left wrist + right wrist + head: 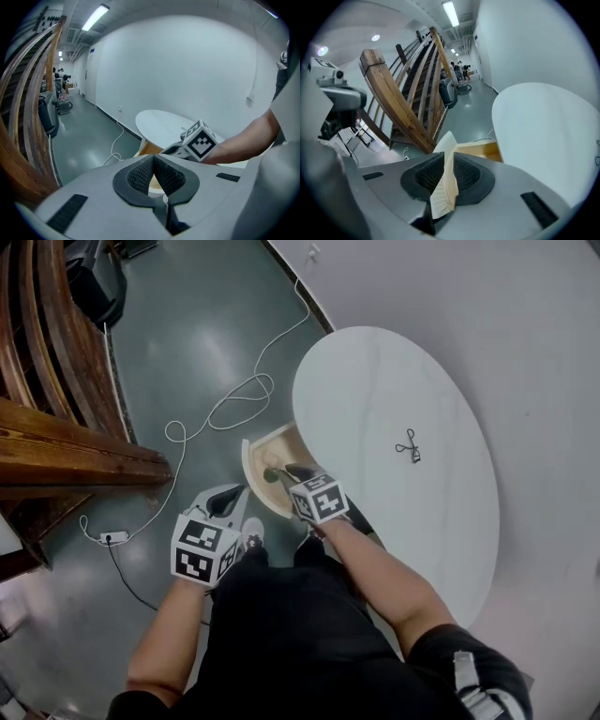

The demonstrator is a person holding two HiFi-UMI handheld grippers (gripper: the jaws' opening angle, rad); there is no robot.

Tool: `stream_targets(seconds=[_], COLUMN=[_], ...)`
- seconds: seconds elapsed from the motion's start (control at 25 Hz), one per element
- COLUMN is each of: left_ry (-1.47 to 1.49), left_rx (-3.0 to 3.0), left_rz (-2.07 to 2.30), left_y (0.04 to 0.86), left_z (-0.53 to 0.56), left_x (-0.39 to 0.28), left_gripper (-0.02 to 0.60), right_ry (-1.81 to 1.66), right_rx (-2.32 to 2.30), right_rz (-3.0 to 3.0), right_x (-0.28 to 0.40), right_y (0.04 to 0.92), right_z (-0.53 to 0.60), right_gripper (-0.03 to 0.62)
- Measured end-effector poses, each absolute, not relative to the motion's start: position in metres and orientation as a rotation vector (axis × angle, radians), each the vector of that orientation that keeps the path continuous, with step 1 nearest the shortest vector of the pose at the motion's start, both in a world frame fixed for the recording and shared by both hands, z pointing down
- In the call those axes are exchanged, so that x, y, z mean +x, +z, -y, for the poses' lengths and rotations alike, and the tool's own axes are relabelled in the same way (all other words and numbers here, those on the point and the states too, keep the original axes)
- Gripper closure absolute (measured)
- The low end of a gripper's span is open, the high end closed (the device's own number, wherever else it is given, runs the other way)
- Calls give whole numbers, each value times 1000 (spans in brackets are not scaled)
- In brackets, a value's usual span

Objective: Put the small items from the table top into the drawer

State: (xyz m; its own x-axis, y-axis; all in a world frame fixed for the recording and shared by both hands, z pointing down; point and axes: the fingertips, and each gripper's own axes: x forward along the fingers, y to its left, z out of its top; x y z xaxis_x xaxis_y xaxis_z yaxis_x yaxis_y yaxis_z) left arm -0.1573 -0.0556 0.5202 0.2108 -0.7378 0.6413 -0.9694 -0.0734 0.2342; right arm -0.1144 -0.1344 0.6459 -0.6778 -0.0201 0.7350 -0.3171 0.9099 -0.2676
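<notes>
A small black scissor-like tool (409,446) lies on the white oval table (375,381). At the table's left edge a wooden drawer (251,465) with a curved white front stands pulled out. A dark round thing (270,474) sits inside it. My right gripper (286,471) hangs over the drawer. In the right gripper view its pads (465,172) press on a flat cream-white piece (446,180) with a ribbed lower end, and the drawer (480,150) shows beyond. My left gripper (228,498) is left of the drawer, over the floor. It (153,159) is shut with nothing between its pads.
A white cable (234,404) loops over the grey-green floor to a small adapter (111,538). A curved wooden stair structure (56,446) fills the left side. A white wall runs behind the table (159,124). The person's dark-clothed legs are below the grippers.
</notes>
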Motion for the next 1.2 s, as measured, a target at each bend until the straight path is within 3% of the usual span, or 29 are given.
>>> stream_targets(seconds=[0.12, 0.52, 1.2], left_ry=[477, 487, 532], left_rx=[1912, 2071, 2297], left_rz=[1568, 1501, 1346], left_y=[509, 480, 448], left_z=[68, 96, 136], left_x=[-151, -119, -55], left_gripper=[566, 566, 566], right_ry=[536, 534, 473], right_rx=[267, 353, 658], right_rz=[2349, 2512, 2560], right_x=[-109, -67, 26], right_y=[605, 496, 452], right_z=[135, 127, 162], right_gripper=[557, 576, 579])
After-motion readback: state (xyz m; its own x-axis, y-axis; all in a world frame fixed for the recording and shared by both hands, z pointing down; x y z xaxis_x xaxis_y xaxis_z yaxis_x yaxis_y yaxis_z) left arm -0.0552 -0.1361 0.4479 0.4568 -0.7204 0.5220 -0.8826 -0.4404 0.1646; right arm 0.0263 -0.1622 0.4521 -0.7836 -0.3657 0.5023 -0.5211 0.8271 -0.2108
